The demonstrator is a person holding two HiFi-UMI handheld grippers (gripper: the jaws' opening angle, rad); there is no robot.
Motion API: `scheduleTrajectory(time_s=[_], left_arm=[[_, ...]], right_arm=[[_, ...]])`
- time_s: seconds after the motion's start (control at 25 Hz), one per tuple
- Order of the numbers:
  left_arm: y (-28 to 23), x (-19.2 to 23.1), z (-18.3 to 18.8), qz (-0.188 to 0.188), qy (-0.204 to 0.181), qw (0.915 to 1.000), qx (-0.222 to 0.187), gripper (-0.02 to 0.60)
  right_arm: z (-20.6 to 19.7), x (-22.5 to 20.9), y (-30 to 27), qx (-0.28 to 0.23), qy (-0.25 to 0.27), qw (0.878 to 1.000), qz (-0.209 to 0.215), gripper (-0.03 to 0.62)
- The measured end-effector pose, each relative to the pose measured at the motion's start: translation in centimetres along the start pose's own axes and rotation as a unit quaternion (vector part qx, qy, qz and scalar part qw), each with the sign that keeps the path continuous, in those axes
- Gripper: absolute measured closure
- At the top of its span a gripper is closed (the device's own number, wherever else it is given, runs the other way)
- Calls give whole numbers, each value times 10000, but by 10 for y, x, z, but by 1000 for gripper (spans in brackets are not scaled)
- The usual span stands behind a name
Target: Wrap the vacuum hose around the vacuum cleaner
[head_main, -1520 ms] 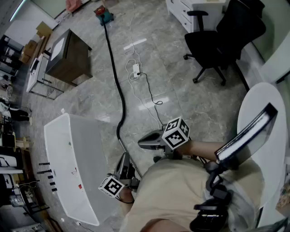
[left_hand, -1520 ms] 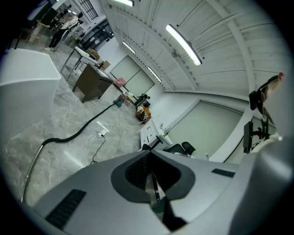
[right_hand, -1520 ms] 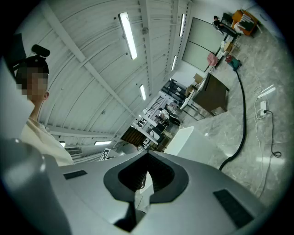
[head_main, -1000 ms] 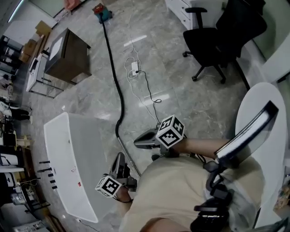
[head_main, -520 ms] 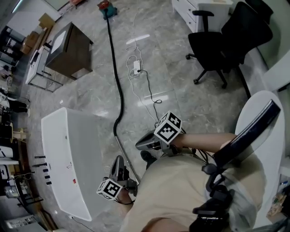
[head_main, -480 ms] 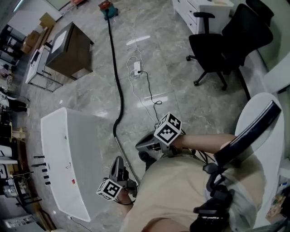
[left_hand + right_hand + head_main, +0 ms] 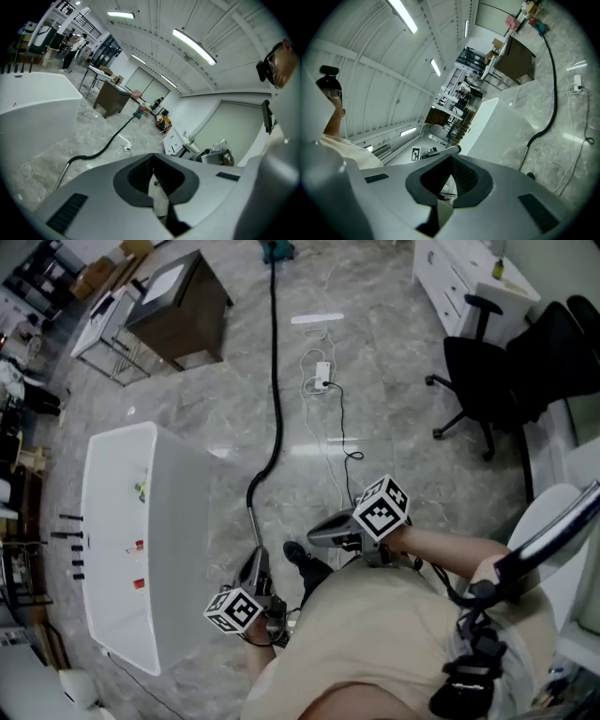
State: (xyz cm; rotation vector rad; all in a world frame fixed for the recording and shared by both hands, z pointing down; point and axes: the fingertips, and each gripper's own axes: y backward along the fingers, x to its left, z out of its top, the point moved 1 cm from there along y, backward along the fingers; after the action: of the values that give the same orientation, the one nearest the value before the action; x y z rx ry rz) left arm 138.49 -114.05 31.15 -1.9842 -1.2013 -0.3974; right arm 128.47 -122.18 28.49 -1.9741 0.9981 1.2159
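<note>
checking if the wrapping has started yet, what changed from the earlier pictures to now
The person has stepped and turned: a shoe now shows beside the metal tube, and the vacuum cleaner has slid to the head view's top edge. Nothing was taken hold of. The left claw and right claw stay shut and empty; the hose lies on the floor as before.
</note>
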Motion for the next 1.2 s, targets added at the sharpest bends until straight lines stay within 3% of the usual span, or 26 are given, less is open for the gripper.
scheduleTrajectory(time_s=[0.08, 0.24, 0.44, 0.68, 0.84, 1.0, 1.12, 1.2], left_arm=[[7, 26, 3, 86, 38, 9999, -62, 577], [12, 98, 32, 63, 106, 9998, 150, 577], [22, 214, 42, 531, 458, 9963, 495, 577], [36, 351, 2, 1536, 472, 9782, 1315, 577], [42, 395, -14, 1991, 439, 9668, 1541, 577], [37, 431, -48, 2466, 285, 9484, 1975, 577], [25, 453, -79, 2703, 163, 9355, 2271, 577], [22, 463, -106, 2810, 293, 9279, 2431, 577]], right_arm=[[2, -5, -18, -8, -139, 9999, -31, 589], [45, -12, -81, -624, -402, 9971, 158, 589], [99, -34, -162, -761, -592, 9953, 22, 589], [89, -56, -245, 406, -592, 9972, -197, 589], [87, -67, -269, 843, -502, 9950, -172, 589], [76, -89, -283, 1322, -493, 9900, -85, 589], [63, -109, -279, 2026, -172, 9790, -128, 589], [54, -124, -269, 2390, 5, 9708, -203, 589]])
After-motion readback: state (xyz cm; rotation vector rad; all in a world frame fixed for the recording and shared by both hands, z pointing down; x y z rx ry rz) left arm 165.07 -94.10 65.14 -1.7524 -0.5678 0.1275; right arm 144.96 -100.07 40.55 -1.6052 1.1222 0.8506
